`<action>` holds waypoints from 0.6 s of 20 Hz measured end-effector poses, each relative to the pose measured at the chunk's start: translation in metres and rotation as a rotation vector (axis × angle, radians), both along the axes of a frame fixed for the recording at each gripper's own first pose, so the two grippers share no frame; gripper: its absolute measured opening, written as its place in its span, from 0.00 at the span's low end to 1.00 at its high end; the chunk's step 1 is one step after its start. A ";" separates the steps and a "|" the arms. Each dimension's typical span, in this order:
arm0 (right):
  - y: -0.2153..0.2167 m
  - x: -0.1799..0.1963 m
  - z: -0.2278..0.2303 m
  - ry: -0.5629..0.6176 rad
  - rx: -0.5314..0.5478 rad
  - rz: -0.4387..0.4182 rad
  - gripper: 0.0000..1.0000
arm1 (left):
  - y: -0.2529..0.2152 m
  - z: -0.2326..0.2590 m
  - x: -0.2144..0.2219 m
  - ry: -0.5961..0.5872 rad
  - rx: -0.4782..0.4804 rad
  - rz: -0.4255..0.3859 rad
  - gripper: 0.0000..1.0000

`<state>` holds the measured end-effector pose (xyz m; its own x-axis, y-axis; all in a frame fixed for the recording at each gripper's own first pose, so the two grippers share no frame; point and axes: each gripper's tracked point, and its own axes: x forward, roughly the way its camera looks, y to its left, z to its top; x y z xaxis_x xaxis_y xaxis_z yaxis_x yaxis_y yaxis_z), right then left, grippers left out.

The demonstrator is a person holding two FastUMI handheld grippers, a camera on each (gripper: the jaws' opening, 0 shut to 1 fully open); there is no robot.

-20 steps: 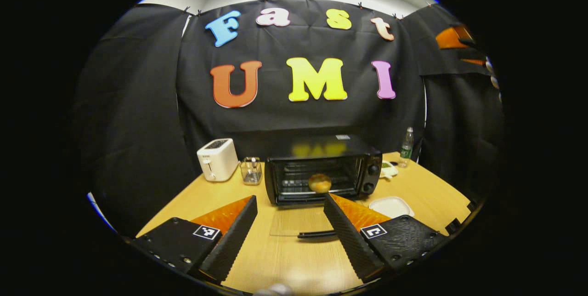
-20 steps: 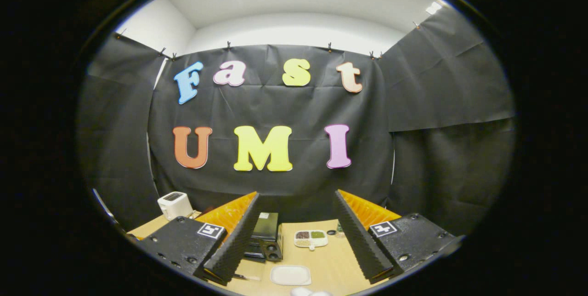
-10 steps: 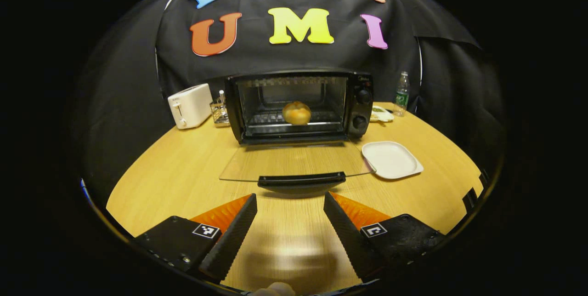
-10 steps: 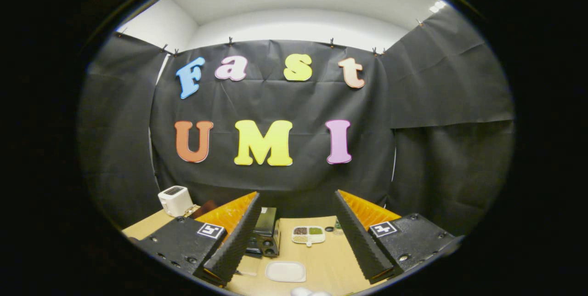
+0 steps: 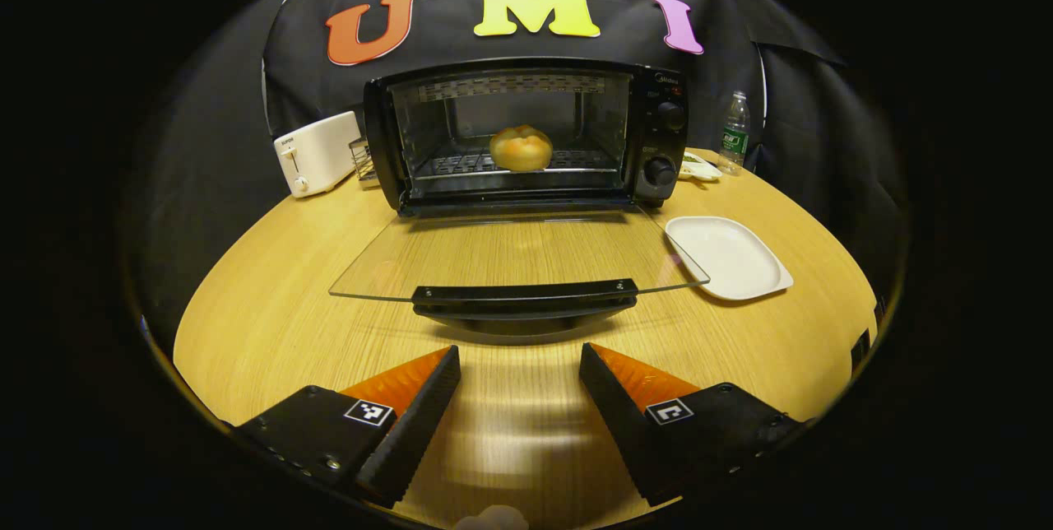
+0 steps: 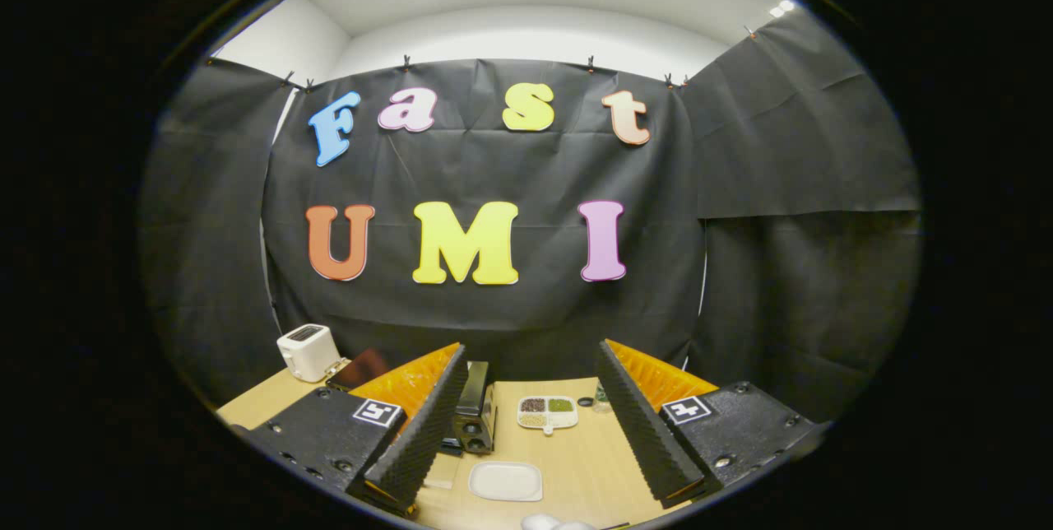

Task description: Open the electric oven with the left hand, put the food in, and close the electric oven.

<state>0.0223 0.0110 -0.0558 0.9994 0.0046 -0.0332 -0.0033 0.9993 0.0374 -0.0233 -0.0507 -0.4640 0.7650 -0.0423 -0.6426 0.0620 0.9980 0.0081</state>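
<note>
1. While the worktop [image 5: 271,308] spreads wide and pale under everything, it carries the electric oven [image 5: 526,135] at its far side, against the booth's wall; a toaster [image 5: 317,153] stands just to the oven's left and a bottle [image 5: 734,133] to its right.
2. Hinged down flat, the glass door [image 5: 510,254] lies open in front of the oven's mouth, its dark handle [image 5: 524,296] along the near edge; so the opening step looks done.
3. Beside the door's right corner sits an empty white plate [image 5: 728,254]; in the right gripper view the same plate [image 6: 505,481] lies near a small divided dish [image 6: 547,413].
4. Inside the oven, the food [image 5: 521,148], a round golden bun, rests on the wire rack; the putting-in step seems complete as well.
5. Just short of the handle, the left gripper [image 5: 520,386] hovers low over the worktop, jaws spread wide and holding nothing; the right gripper [image 6: 531,415] hangs high and well back, jaws likewise wide and empty.
6. Closing is the step in hand, I judge; the next move calls for getting the left jaws under or around the handle, then swinging the door up until it shuts, without nudging the plate.
</note>
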 end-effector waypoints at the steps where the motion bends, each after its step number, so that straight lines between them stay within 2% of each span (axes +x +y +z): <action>1: -0.001 0.001 -0.001 0.002 0.001 -0.001 1.00 | 0.000 -0.004 0.003 0.006 0.002 -0.003 0.96; 2: -0.002 0.002 -0.002 0.007 0.002 -0.003 0.96 | 0.002 -0.005 0.005 0.009 0.004 -0.003 0.96; 6: -0.002 0.005 -0.010 0.026 -0.001 0.000 0.96 | 0.001 -0.005 0.014 0.004 0.004 -0.002 0.95; 7: -0.003 0.006 -0.011 0.027 -0.003 -0.001 1.00 | 0.001 -0.004 0.015 0.006 0.004 -0.002 0.96; 8: -0.004 0.007 -0.011 0.027 -0.003 -0.002 0.96 | 0.001 -0.004 0.014 0.007 0.004 -0.004 0.96; 9: -0.004 0.007 -0.011 0.027 -0.001 -0.002 1.00 | 0.001 -0.005 0.015 0.008 0.007 -0.008 0.96; 10: -0.004 0.008 -0.012 0.029 0.003 0.000 0.96 | 0.002 -0.004 0.015 0.010 0.009 -0.010 0.96; 11: -0.004 0.009 -0.013 0.031 0.005 0.000 1.00 | 0.002 -0.002 0.015 0.008 0.006 -0.008 0.96; 12: -0.005 0.010 -0.012 0.031 0.007 0.001 0.96 | 0.002 -0.001 0.014 0.008 0.004 -0.005 0.96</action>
<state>0.0322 0.0063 -0.0683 0.9979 0.0060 -0.0642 -0.0032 0.9990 0.0449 -0.0093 -0.0488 -0.4647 0.7598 -0.0436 -0.6487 0.0674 0.9977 0.0119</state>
